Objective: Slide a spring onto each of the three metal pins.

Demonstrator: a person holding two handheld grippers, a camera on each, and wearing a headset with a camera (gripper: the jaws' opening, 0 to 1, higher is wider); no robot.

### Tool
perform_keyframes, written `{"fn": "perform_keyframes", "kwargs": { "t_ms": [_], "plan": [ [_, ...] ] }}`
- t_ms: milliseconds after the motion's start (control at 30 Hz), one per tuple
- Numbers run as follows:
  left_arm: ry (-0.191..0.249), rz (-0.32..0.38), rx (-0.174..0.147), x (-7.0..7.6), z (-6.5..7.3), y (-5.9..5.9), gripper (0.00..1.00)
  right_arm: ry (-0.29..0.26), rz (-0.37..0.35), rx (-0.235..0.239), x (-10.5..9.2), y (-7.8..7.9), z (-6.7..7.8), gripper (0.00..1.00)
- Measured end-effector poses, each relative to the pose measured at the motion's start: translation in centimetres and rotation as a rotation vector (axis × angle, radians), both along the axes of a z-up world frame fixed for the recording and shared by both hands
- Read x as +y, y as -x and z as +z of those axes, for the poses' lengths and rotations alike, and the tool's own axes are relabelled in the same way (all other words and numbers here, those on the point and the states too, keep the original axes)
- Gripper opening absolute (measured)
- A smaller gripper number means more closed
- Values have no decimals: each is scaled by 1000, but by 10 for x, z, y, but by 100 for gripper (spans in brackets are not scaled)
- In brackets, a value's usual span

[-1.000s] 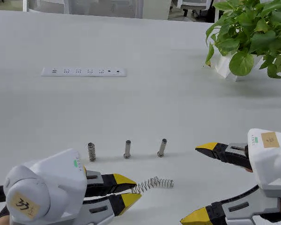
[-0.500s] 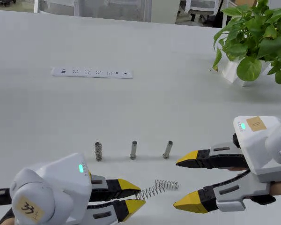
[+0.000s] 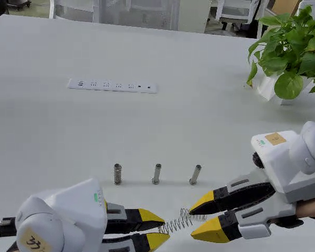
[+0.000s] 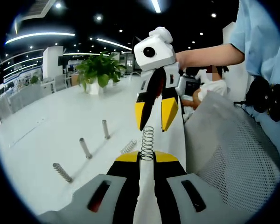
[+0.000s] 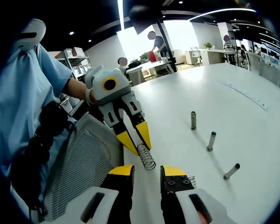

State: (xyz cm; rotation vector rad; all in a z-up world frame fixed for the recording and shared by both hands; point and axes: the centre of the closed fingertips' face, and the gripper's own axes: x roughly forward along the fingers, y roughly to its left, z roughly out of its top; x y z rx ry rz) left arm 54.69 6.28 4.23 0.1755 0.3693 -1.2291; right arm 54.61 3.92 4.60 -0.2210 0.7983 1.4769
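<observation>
The spring [image 3: 174, 224] hangs above the table [image 3: 52, 136], nearer the person than the middle pin [image 3: 157, 174] and a little to its right. One end is pinched in the closed tips of the left gripper [image 3: 165, 231], and the rest sticks out free toward the right.

It is a thin wire coil, so I judge it light, springy and easy to bend or flick away. It looks best held near one end with a gentle pinch, leaving the open bore free to slide over a pin.

The right gripper [image 3: 191, 223] has its jaws apart, one on each side of the spring's free end and not clamped on it.

Left of the middle pin, the left pin [image 3: 117, 174] already wears a spring. The middle pin and the right pin [image 3: 195, 175] beside it are bare.

The left gripper view shows a loose spring [image 4: 128, 146] lying on the table on the person's side of the middle pin.

Well beyond the middle pin lies a white power strip [image 3: 112, 85]. A potted plant [image 3: 294, 47] stands far off to the right.

Each gripper body carries a tan sticker [image 3: 275, 138]. The handwriting on them is too small or too cut off to read.
</observation>
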Motion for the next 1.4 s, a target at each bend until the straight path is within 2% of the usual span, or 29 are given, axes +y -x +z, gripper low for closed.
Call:
{"fn": "perform_keyframes", "kwargs": {
  "t_ms": [400,867,1067,1400],
  "plan": [
    [11,-9,3,-1,-1,2,6,-5,0,45,3,2,-3,10],
    [12,-11,4,-4,-3,2,6,-2,7,34,3,3,-3,8],
    [-1,-12,5,-5,-5,0,6,6,19,-1,4,3,1,7],
    [-23,-14,19,-9,-8,-1,6,40,56,-104,7,3,11,6]
  ]
}}
